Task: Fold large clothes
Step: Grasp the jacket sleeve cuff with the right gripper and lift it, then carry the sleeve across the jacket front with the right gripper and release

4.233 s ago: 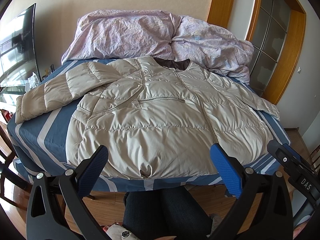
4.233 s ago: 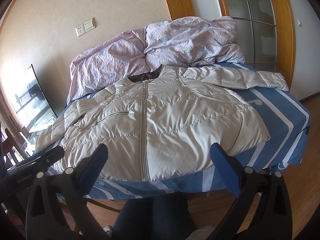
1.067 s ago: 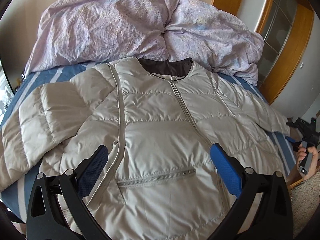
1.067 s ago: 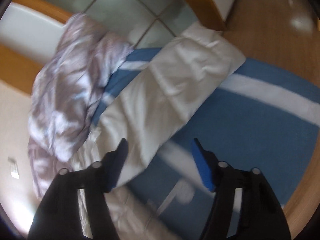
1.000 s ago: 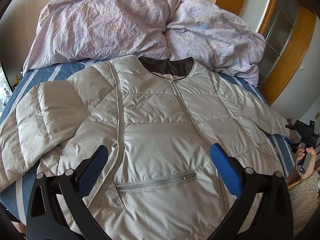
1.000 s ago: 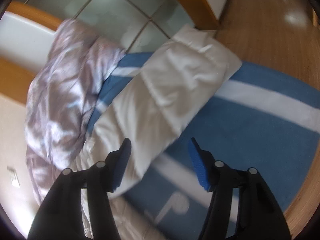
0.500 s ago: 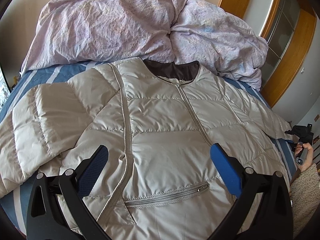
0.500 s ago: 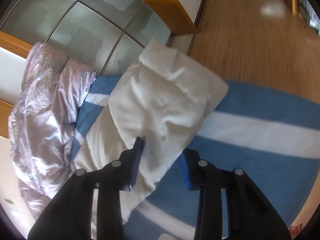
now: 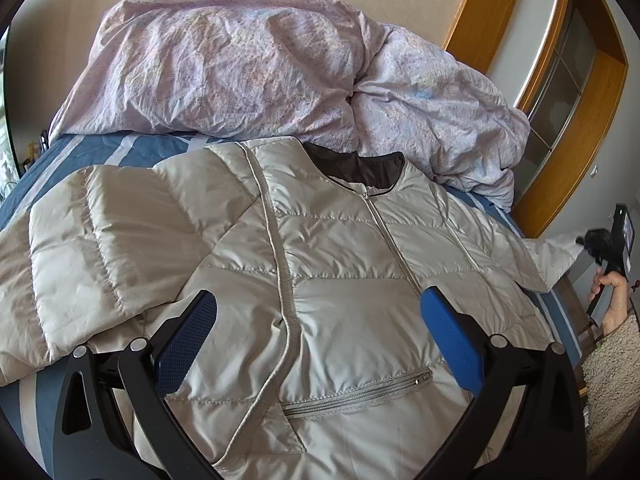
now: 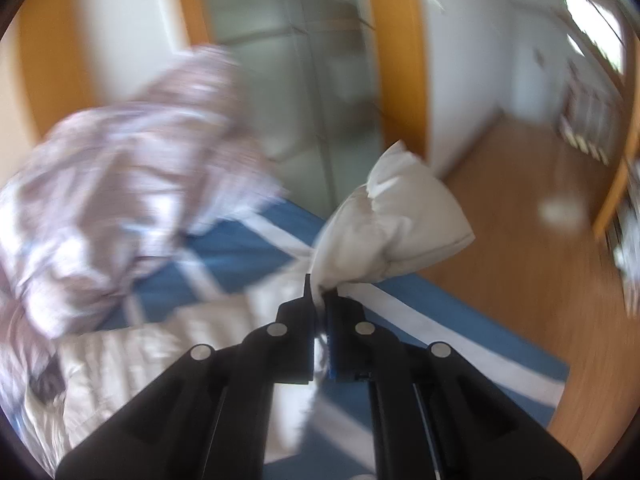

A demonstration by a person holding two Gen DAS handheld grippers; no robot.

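A beige quilted puffer jacket (image 9: pixel 340 272) lies front up on the bed, zipped, with a dark collar lining at the far side. My left gripper (image 9: pixel 320 336) is open and empty, hovering over the jacket's chest. My right gripper (image 10: pixel 320 300) is shut on the cuff end of the jacket's right sleeve (image 10: pixel 392 232) and holds it lifted off the bed. In the left wrist view the right gripper (image 9: pixel 588 240) shows at the far right, with that sleeve (image 9: pixel 552 256) pulled up. The jacket's left sleeve (image 9: pixel 100 248) lies spread out at the left.
The bed has a blue sheet with white stripes (image 9: pixel 132 152). A crumpled lilac duvet (image 9: pixel 280 72) is piled at the head of the bed. A wooden-framed glass door (image 9: pixel 560 92) stands to the right, with wooden floor (image 10: pixel 520 280) beside the bed.
My right gripper has closed on the right sleeve's cuff and lifted it off the bed. My left gripper has stayed open over the jacket's chest, drifting slightly.
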